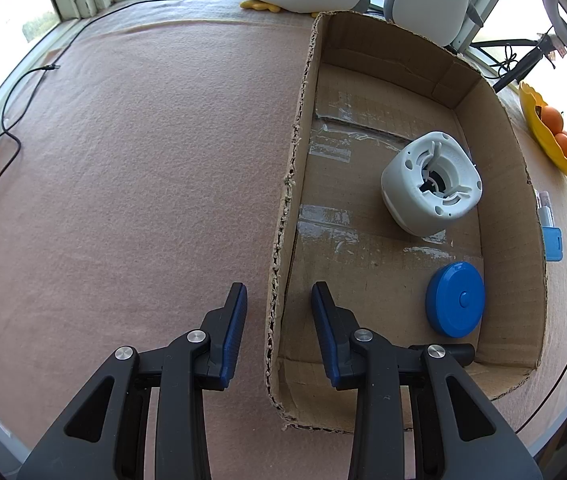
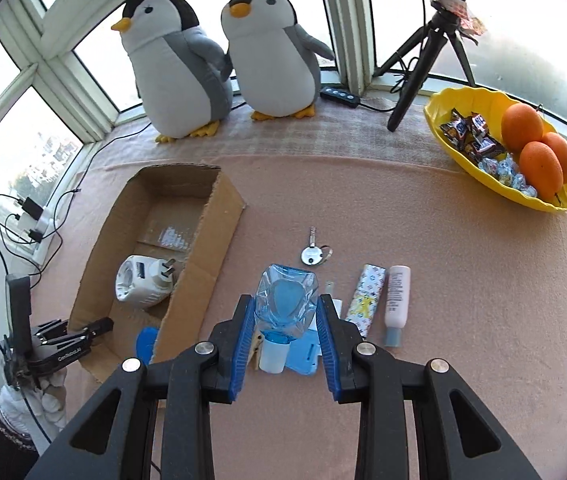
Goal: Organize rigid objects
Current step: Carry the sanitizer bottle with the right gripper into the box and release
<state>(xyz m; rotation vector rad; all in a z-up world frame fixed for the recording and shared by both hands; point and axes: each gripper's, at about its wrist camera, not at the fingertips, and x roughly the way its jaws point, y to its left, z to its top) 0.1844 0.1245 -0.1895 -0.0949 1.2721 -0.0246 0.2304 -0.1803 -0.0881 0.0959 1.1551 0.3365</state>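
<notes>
The right tool (image 2: 283,334) stands wide around the blue bottle (image 2: 285,304) on the tabletop (image 2: 463,280) — the left tool (image 1: 279,320), also wide, straddles the cardboard box (image 1: 287,208) wall.

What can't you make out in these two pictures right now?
- Black cylinder, left wrist view: mostly behind the left hand-held gripper; what it is stays unclear.
- Blue disc, right wrist view: mostly hidden by the cardboard box wall.
- Flat blue item, right wrist view: covered by the clear blue bottle and the right hand-held gripper.
- Pink tube, right wrist view: label print too small to read.
</notes>
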